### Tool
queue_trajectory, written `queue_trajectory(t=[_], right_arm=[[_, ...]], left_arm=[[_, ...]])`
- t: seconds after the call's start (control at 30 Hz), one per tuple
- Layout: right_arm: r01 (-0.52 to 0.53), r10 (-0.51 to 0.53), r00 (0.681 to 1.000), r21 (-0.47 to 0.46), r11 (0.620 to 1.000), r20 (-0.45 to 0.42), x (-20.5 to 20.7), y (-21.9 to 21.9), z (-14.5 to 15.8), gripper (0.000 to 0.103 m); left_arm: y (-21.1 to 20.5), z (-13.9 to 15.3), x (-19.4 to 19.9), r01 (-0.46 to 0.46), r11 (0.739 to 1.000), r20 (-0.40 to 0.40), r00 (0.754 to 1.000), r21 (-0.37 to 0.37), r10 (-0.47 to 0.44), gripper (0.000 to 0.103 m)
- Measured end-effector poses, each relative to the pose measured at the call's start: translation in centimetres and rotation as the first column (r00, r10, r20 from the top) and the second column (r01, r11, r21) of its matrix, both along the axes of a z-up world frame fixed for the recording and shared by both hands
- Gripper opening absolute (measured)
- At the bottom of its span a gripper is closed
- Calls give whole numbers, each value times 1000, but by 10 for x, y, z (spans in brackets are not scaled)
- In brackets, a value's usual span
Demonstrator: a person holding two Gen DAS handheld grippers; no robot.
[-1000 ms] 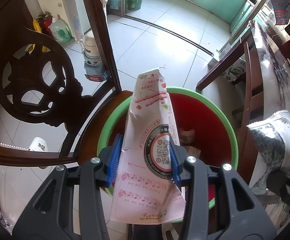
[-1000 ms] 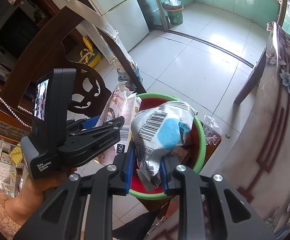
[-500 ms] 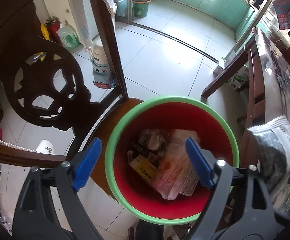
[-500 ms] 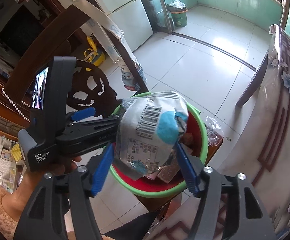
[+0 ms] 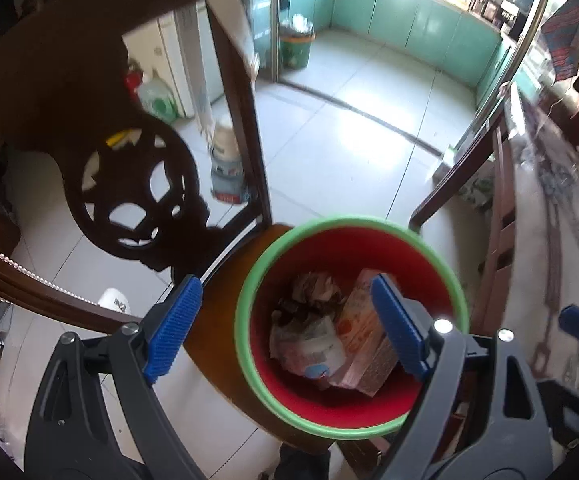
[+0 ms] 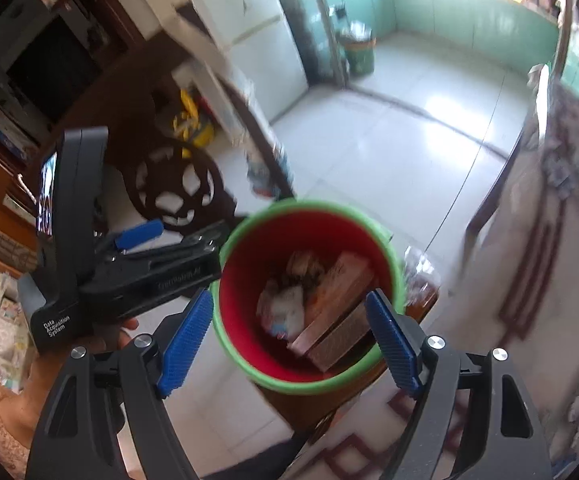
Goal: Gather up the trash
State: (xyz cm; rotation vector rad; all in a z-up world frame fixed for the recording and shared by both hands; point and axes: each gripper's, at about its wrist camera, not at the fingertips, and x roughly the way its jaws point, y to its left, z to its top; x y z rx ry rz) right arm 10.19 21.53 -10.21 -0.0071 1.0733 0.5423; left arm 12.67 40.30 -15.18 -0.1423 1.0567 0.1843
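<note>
A red trash bucket with a green rim [image 5: 301,236] [image 6: 309,206] stands on a dark wooden chair seat. Inside lie a pink paper carton [image 5: 363,328] [image 6: 333,288], a white and blue snack bag [image 5: 313,352] [image 6: 285,312] and crumpled wrappers [image 5: 313,286]. My left gripper [image 5: 285,326] is open and empty above the bucket. My right gripper [image 6: 289,336] is open and empty above the bucket too. In the right wrist view the left gripper's body [image 6: 141,276] sits just left of the bucket.
The carved chair back [image 5: 129,184] rises left of the bucket. A table with a floral cloth [image 5: 549,216] [image 6: 549,240] runs along the right. A clear plastic wrapper [image 6: 419,268] lies on the seat right of the bucket. Pale tiled floor [image 5: 349,152] stretches behind.
My left gripper opened and dropped the pink carton into the bucket. My right gripper then opened and dropped the white and blue bag in. Both now hang empty above the bucket.
</note>
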Motion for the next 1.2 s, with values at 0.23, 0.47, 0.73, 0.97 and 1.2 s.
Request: queue_trajectory(t=[0.23,0.47,0.73,0.97,1.2], right_arm=[[187,-172,956,-41,982,237,-27,-79,46,96],[395,-355,725,66,916,590,-90,-180,111,96],[462,-392,662,64,885,639,-129,-271,130,96],[525,-446,659,55,849,606,-147,-322,129,96],[556,-482,647,68,829,591,-164,-354,129,96]], left_arm=[[-52,52,-13,42,999,143,989,-13,-40,98],[-133,113,-45,136,988,369,924,-68,-102,98],[-237,175,-111,135,991,665,740,-7,-96,98],[-292,190,-127,147,989,615,779,6,-120,98],[-313,183,-137,75,995,585,805,66,-99,98]])
